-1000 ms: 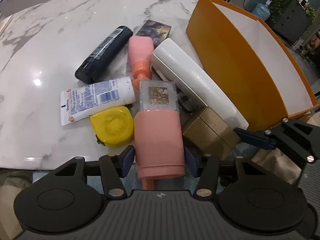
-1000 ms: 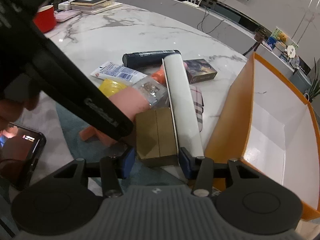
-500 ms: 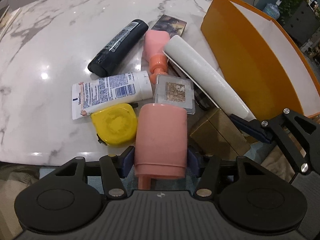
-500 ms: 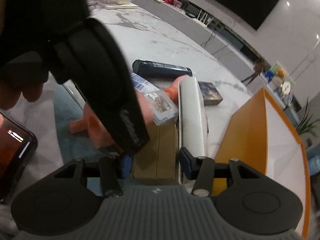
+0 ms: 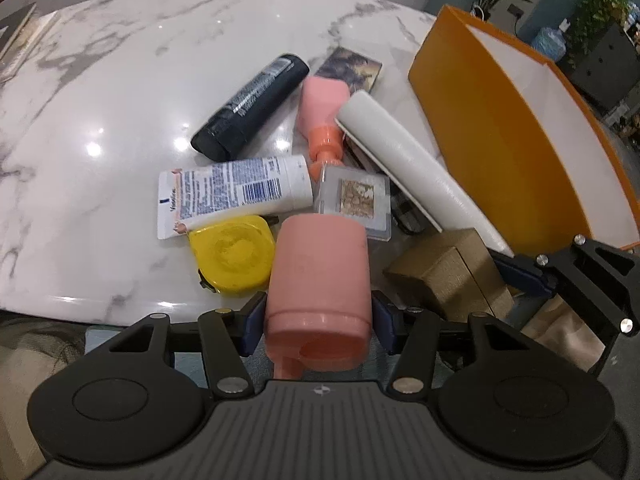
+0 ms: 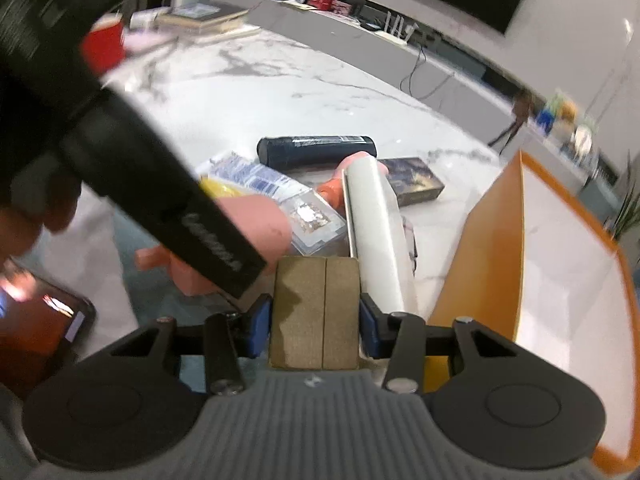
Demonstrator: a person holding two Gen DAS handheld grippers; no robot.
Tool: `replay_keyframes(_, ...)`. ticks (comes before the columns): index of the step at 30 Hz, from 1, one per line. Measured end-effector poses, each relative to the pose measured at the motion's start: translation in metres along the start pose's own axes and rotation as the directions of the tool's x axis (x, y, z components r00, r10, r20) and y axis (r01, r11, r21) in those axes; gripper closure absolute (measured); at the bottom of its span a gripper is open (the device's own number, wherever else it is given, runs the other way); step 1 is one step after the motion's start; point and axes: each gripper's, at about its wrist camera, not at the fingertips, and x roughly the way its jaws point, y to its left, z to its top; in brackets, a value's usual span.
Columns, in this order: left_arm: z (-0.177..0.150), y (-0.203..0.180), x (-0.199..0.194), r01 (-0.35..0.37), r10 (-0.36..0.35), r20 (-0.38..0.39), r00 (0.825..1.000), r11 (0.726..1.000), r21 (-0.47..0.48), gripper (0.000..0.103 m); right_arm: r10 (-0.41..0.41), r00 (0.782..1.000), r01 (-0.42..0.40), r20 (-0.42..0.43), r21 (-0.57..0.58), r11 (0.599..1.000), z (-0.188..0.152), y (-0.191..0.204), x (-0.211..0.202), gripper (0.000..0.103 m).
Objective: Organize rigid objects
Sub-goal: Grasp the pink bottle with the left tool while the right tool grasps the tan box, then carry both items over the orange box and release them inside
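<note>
left gripper (image 5: pixel 318 314): was clamped on the pink bottle (image 5: pixel 320 280), a blue pad pressed on each side, jaws squeezing in a touch more. Same grip as a second earlier, so no real change there.
right gripper (image 6: pixel 316 322): pads were shut on the gold box (image 6: pixel 316 312) and closing a bit tighter. Over that last second the box went from sitting among the pile to hanging at the table's near edge, so I'd say it was lifted clear.
pile: yellow tape measure (image 5: pixel 234 254), white tube (image 5: pixel 236 194), clear case (image 5: pixel 356 200), black bottle (image 5: pixel 250 108), second pink bottle (image 5: pixel 322 108) and dark card box (image 5: pixel 352 68) lay where they had been on the marble table (image 5: pixel 120 80).
white roll (image 5: pixel 416 172): was leaning just beside the orange bin (image 5: pixel 500 152), unmoved.
bin: looked empty as far as I could see.
meaning for task: both hands were loaded and nothing was sorted yet, so the drop into the bin looked like the next bit.
</note>
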Motion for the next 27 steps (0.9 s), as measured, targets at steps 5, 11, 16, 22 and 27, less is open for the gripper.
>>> replay_keyframes(5,0.001,-0.002,-0.019,0.009,-0.008,0.046,0.999,1.0,-0.02,0.041,0.073,0.997,-0.076,0.032,0.119,0.99,0.004,-0.016,-0.02,0.058)
replay_keyframes(11,0.008,-0.011,-0.046,0.034,-0.032,0.105,0.994,0.999,-0.021,0.041,0.095,0.989,-0.119,0.111,0.23,0.966,0.011,-0.04,-0.057,0.058)
replay_keyframes(16,0.027,-0.04,-0.077,0.058,-0.072,0.169,0.983,0.995,0.087,0.041,0.002,0.981,-0.055,0.195,0.269,0.962,0.02,-0.069,-0.091,0.058)
replay_keyframes(22,0.057,-0.099,-0.094,0.046,-0.11,0.184,0.977,0.946,0.322,0.041,-0.105,0.972,0.029,0.208,0.339,0.94,0.017,-0.114,-0.113,0.058)
replay_keyframes(27,0.071,-0.158,-0.089,0.03,-0.14,0.17,0.975,0.85,0.525,0.041,-0.161,0.971,0.075,0.178,0.412,0.908,0.001,-0.148,-0.118,0.058)
